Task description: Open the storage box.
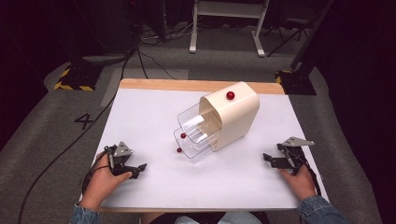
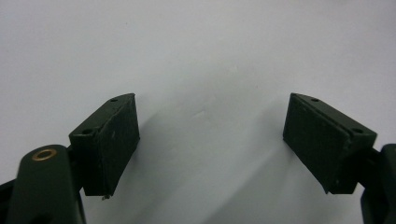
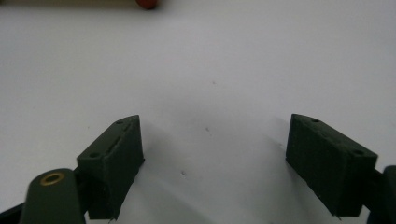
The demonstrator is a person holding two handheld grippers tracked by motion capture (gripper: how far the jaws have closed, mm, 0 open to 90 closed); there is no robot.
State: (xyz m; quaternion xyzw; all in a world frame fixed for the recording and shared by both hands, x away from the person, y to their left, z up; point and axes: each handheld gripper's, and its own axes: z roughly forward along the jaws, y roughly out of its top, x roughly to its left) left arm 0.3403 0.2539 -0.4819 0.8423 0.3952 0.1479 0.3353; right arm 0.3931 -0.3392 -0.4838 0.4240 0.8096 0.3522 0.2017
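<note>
black tongs are sitting low at both near corners of the desk, each held in a hand. the left tongs (image 1: 135, 169) are resting near the near left corner with their jaws standing wide apart and nothing between them; in the left gripper view the left tongs (image 2: 211, 140) are looking over bare white desk top. the right tongs (image 1: 270, 159) are lying near the near right corner, jaws likewise wide apart and empty, as the right gripper view of the right tongs (image 3: 214, 161) is showing.

between them, toward the middle and far side of the desk (image 1: 154, 112), a cream cabinet (image 1: 236, 116) is standing with a red knob (image 1: 230, 95) on top. two clear drawers (image 1: 198, 133) are sticking out of it toward the near left, each with a small red knob at its front.
</note>
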